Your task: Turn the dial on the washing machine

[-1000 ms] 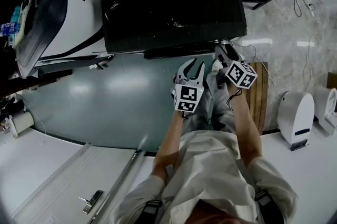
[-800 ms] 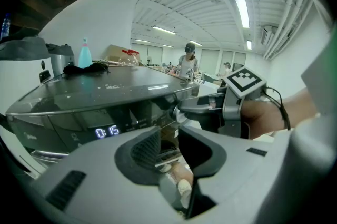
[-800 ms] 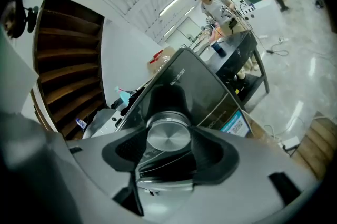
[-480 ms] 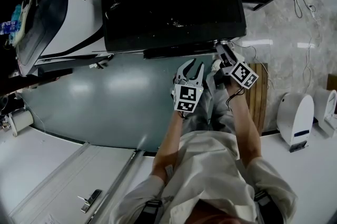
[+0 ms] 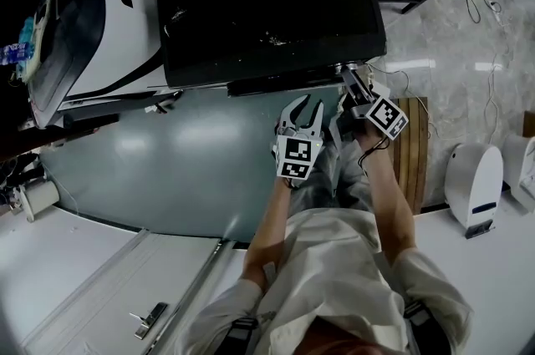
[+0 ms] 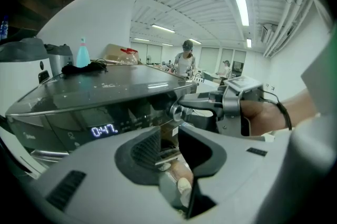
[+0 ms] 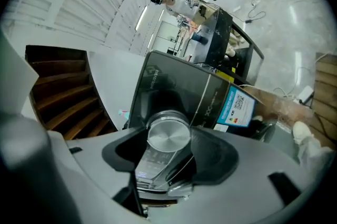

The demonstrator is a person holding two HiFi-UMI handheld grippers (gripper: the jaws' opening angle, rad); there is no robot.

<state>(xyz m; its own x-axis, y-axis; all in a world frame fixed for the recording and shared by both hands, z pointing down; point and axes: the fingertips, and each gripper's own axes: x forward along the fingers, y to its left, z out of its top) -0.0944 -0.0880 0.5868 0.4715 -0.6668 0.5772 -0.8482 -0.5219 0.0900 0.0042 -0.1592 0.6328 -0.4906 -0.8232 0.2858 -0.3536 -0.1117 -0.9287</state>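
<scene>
Our right tongs (image 7: 168, 137) are clenched on the silver dial (image 6: 176, 111), one jaw on each side of its rim. The dial sits at the right end of the washing machine's (image 5: 276, 2) front panel, just under the top's front right corner. Our left tongs (image 6: 169, 134) hang released and empty, just beside the right ones and facing the same panel.

We judge the turning step to be in hand. The next move calls for rolling the right wrist about the dial's axis while the grip stays firm and centred.

The lit display (image 6: 103, 130) reads "0:47". A blue sticker (image 7: 237, 107) carries a QR code, but its print is too small to read.
</scene>
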